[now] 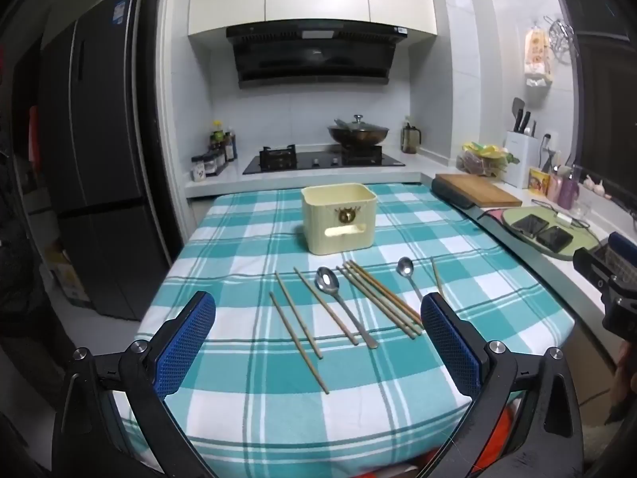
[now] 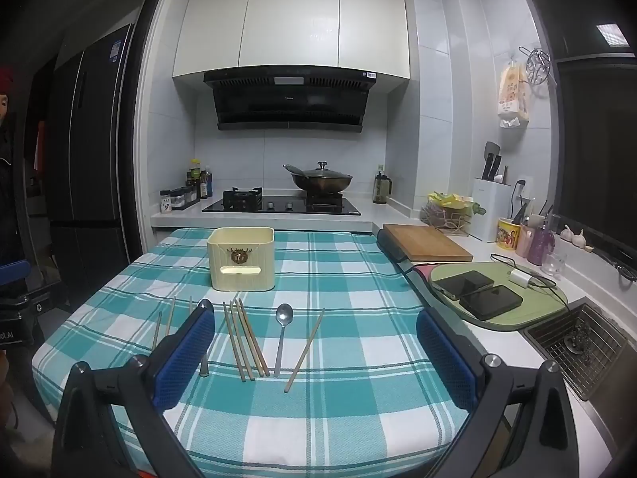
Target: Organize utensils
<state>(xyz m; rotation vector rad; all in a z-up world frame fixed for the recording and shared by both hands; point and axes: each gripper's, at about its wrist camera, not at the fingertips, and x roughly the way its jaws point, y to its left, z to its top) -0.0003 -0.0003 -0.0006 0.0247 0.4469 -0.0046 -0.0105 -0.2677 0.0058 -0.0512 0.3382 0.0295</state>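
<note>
Left wrist view: teal checked tablecloth [image 1: 247, 406] fronting a kitchen stove [image 1: 322, 161].

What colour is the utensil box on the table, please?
Pale cream-yellow; the utensil box shows best in the right wrist view.

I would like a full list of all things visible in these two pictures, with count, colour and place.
Cream plastic utensil box: one, table middle, far side.
Wooden chopsticks: eight or so, tan, lying loose before the box.
Steel spoons: two, silver, among the chopsticks.
Checked tablecloth: one, teal and white, covering the table.
Lidded wok: one, dark, on the stove.
Wooden cutting board: one, brown, right counter.
Phones: two, black, on a green mat.
Knife block: one, white, right counter.
Refrigerator: one, dark, left.
Left tool: blue pads, open.
Right tool: blue pads, open.
</note>
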